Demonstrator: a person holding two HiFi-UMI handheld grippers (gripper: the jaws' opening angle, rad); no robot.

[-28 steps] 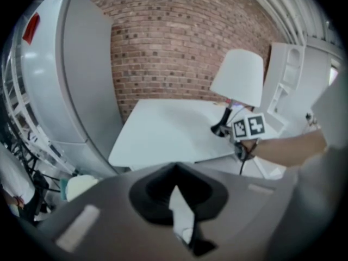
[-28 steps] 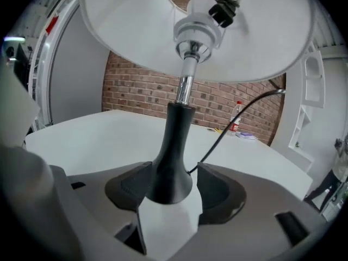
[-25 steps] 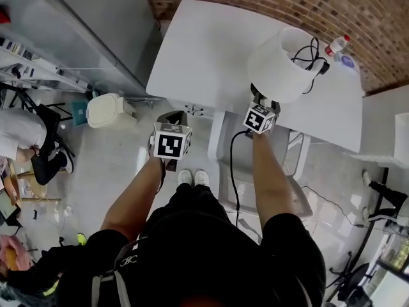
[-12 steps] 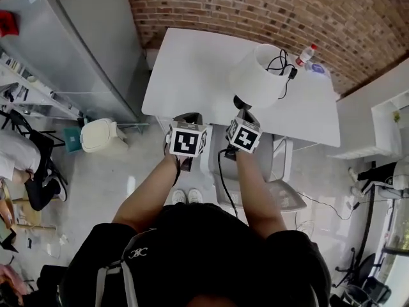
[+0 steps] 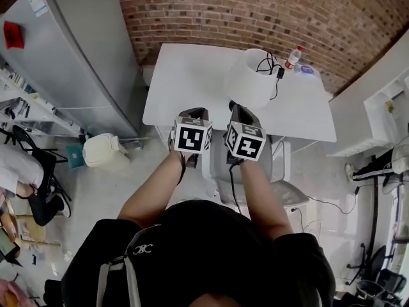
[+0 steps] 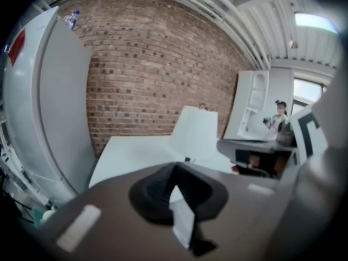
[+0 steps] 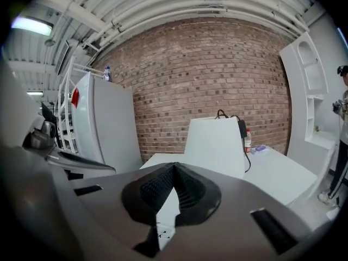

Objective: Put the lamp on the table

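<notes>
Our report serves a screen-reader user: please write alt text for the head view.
A white lamp stands on a white table by a brick wall. The person's left gripper and right gripper hover before it, both empty.

Head view overhead, gripper views facing table [image 5: 185,82]

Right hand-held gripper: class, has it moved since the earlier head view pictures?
Yes. The right hand-held gripper has drawn back from the white shaded lamp on the white rectangular table, toward the person.
</notes>
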